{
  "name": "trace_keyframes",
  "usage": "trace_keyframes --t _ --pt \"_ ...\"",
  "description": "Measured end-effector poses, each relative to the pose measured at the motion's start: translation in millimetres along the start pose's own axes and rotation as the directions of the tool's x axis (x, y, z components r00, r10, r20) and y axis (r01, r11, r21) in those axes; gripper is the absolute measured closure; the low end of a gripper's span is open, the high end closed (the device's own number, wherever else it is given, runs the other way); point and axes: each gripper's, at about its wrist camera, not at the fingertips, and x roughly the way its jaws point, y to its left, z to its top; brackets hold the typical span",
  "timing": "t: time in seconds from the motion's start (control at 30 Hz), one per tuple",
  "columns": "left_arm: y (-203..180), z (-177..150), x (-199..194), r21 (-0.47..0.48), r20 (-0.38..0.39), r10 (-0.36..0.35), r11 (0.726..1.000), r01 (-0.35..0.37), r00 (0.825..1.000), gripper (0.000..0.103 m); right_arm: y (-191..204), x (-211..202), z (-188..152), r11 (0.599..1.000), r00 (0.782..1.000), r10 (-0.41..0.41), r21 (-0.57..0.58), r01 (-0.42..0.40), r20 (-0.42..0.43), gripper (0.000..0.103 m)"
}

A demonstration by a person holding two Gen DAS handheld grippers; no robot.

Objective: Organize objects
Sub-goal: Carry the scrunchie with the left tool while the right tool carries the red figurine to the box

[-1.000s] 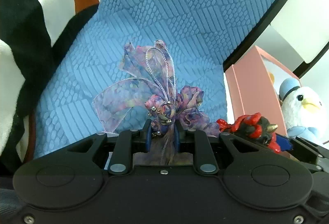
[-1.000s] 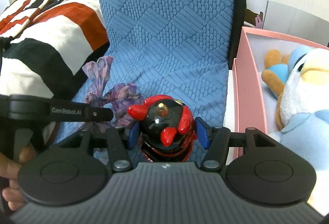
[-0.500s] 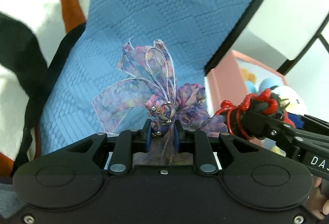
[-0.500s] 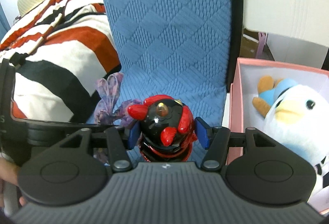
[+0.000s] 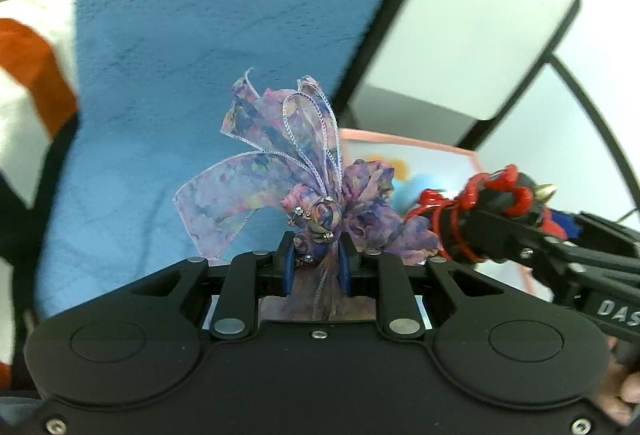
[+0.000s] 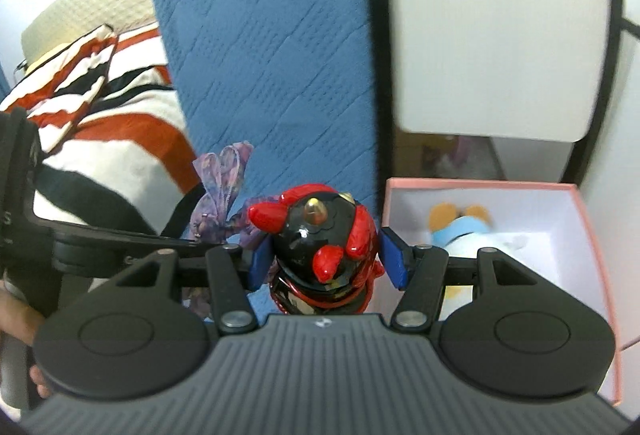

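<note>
My left gripper (image 5: 316, 263) is shut on a purple floral ribbon bow (image 5: 296, 171) with small beads, held up above the blue quilted cover (image 5: 180, 55). My right gripper (image 6: 323, 255) is shut on a glossy black and red horned figurine (image 6: 324, 247). In the left wrist view the figurine (image 5: 496, 195) and the right gripper's arm show at the right. In the right wrist view the bow (image 6: 224, 191) hangs just left of the figurine. Both held things are in the air, close to the pink box (image 6: 592, 231).
The pink box (image 5: 400, 141) has a white inside and holds a white and blue plush bird (image 6: 468, 231). A red, white and black striped blanket (image 6: 100, 139) lies at the left. A white appliance (image 6: 500, 35) stands behind the box. A hand (image 6: 16, 319) shows at the lower left.
Both grippers have risen with their loads and swung toward the pink box. More of the box's inside and the white appliance behind it has come into view. Both grips are unchanged.
</note>
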Motion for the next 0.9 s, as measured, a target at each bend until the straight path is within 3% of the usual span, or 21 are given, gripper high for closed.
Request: trace_keyframes --t 0.47,0.9 --pt "-134 15 14 0.178 -0.010 -0.087 0.980 0.087 0.996 0.083 -90 -56 -15 0.986 0.987 -0.142 0.096 0.135 0.074 0.044" --pt "-220 -34 88 0.247 -0.165 -0.104 0.958 0.143 0.981 0.082 -190 -51 -78 0.941 0.965 -0.261 0.225 0.253 0.004 0.044"
